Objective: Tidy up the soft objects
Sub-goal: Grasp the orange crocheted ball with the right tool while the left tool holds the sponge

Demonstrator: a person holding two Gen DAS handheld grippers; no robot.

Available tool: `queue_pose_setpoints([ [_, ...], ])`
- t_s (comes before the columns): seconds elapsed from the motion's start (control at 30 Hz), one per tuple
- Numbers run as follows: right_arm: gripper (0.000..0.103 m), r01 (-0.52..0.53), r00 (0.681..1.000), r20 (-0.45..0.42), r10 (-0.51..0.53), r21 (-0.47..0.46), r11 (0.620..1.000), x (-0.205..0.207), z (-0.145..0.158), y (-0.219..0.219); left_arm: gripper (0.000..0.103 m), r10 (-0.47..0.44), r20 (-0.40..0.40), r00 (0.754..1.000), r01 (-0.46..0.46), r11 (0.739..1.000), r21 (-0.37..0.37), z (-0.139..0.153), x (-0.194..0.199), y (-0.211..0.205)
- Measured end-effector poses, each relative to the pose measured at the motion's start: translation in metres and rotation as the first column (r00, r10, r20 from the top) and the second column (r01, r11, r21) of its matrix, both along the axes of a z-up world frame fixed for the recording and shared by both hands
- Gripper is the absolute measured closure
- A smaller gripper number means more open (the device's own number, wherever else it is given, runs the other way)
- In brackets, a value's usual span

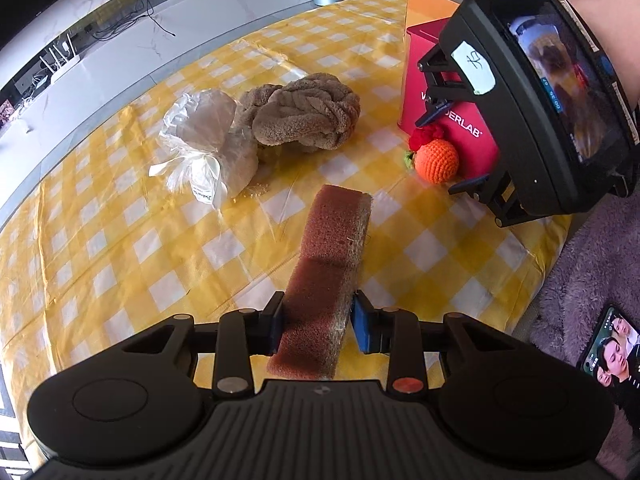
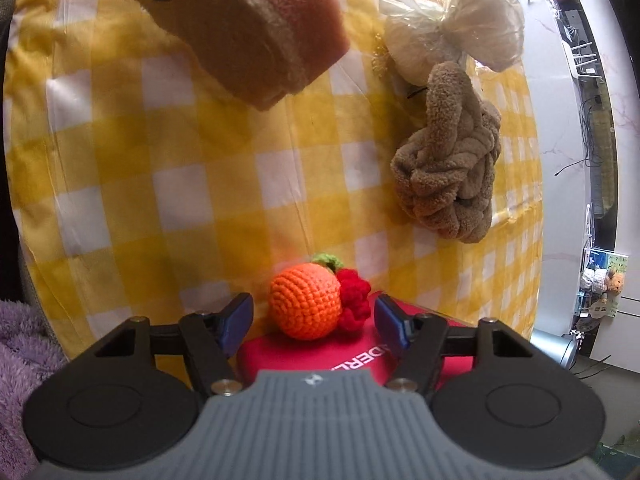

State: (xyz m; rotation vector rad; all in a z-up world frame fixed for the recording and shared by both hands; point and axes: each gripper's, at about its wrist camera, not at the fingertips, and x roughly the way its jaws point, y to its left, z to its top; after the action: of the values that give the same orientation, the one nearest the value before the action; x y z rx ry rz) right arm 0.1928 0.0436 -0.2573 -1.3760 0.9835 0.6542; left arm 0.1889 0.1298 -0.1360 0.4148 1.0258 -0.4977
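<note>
I had the left tool (image 1: 316,326) clamped on the near end of the brown sponge (image 1: 328,264), lifted off the checked surface (image 1: 120,240) so it could be carried. My right tool (image 2: 314,318) hung wide open and empty around the crocheted orange (image 2: 306,300), lined up to grasp it (probably), just beside the red box (image 1: 440,92). Beyond lay the brown knot cushion (image 1: 304,114) and the bagged bundle (image 1: 204,140).

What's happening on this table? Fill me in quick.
A person is sorting soft items with two handheld grippers. The left gripper has its jaws shut on a brown sponge, held above the yellow checked tablecloth. The right gripper hangs open around a crocheted orange beside a red box.
</note>
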Motion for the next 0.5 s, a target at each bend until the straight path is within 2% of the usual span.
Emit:
queue_pose_setpoints([
  [0.03, 0.048, 0.004, 1.0, 0.011, -0.003, -0.002, 1.0, 0.0, -0.002, -0.001, 0.064, 0.001, -0.001, 1.0, -0.001, 1.0, 0.0, 0.0, 0.0, 0.0],
  [0.23, 0.051, 0.023, 0.998, 0.049, -0.026, 0.053, 0.998, 0.0, 0.007, -0.004, 0.064, 0.031, -0.005, 0.999, -0.031, 0.999, 0.006, 0.006, -0.007, -0.001],
  [0.33, 0.051, 0.028, 0.997, 0.068, -0.035, 0.103, 0.994, -0.006, 0.023, -0.004, 0.065, 0.066, -0.009, 0.998, -0.066, 0.998, 0.005, 0.014, -0.012, -0.002],
  [0.5, 0.051, 0.045, 0.997, 0.05, -0.058, 0.231, 0.972, -0.023, 0.06, -0.006, 0.065, 0.112, 0.006, 0.994, -0.112, 0.994, -0.018, 0.034, -0.027, -0.002],
])
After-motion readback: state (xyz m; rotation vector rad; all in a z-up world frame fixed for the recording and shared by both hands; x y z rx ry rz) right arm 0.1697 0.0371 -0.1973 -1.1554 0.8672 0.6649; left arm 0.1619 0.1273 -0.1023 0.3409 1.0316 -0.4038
